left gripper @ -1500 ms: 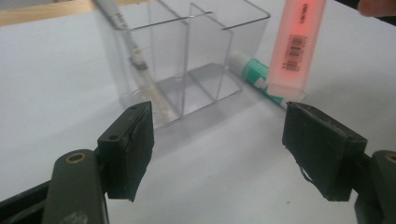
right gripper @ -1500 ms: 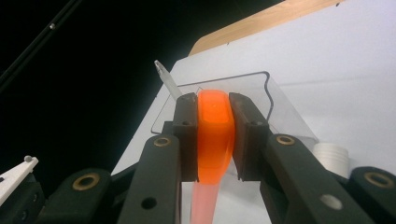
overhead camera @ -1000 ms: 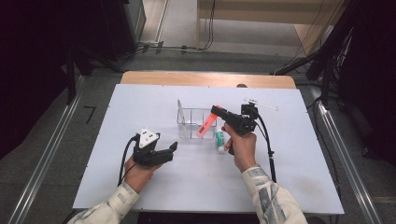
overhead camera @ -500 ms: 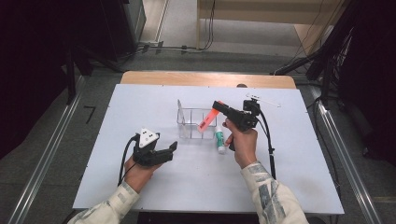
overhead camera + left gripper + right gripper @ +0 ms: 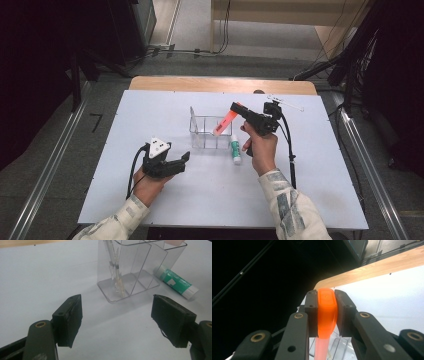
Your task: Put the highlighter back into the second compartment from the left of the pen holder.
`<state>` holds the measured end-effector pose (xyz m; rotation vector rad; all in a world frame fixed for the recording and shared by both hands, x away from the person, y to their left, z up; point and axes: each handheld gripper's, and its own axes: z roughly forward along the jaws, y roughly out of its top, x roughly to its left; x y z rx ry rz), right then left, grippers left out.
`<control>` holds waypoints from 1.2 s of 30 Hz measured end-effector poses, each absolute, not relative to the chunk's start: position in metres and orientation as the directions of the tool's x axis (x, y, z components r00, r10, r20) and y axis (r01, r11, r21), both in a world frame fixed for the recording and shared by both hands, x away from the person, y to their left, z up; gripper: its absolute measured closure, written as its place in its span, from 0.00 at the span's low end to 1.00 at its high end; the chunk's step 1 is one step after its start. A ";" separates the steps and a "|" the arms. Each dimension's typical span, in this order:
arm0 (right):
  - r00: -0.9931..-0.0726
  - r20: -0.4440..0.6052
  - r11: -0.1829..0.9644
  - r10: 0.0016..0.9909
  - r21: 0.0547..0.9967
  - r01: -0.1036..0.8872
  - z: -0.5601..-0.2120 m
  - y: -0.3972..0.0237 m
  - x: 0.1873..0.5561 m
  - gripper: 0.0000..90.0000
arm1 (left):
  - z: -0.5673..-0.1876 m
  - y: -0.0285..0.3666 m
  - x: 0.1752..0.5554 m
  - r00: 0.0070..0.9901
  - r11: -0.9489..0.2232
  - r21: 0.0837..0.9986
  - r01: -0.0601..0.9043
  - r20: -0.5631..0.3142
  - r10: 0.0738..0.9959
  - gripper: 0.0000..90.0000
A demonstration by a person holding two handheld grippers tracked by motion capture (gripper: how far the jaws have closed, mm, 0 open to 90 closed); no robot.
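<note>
My right gripper [image 5: 234, 107] is shut on the orange cap end of a marker [image 5: 223, 123], whose pale lower end slants down into the top of a clear plastic organizer [image 5: 206, 134]. In the right gripper view both pads clamp the orange marker [image 5: 326, 312] at my right gripper [image 5: 325, 302]. A green and white glue stick [image 5: 235, 148] lies just right of the organizer. My left gripper [image 5: 184, 160] rests open on the table, left of the organizer. In its own view my left gripper [image 5: 117, 322] faces the organizer [image 5: 140, 272], which holds a clear pen [image 5: 115, 275], and the glue stick [image 5: 176, 282].
A thin white stick [image 5: 287, 103] lies near the back right of the white tabletop [image 5: 150, 120]. A wooden edge [image 5: 220, 85] runs behind it. Cables trail from both grippers toward the person's forearms.
My right gripper has risen slightly with the orange marker, tilting it over the organizer. The left gripper has stayed where it was.
</note>
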<state>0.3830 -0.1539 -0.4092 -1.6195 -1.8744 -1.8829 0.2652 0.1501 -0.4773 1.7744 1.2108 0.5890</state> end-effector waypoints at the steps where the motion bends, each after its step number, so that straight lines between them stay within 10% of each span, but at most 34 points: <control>1: -0.454 0.651 -0.276 0.608 0.710 0.647 -0.410 -0.154 0.384 0.80 | -0.477 0.150 0.265 0.412 -0.134 0.862 0.488 -0.092 0.906 0.28; 36: -0.498 0.471 -0.118 0.728 0.801 0.587 -0.431 -0.113 0.385 0.77 | -0.478 0.150 0.266 0.412 -0.136 0.859 0.493 -0.093 0.906 0.28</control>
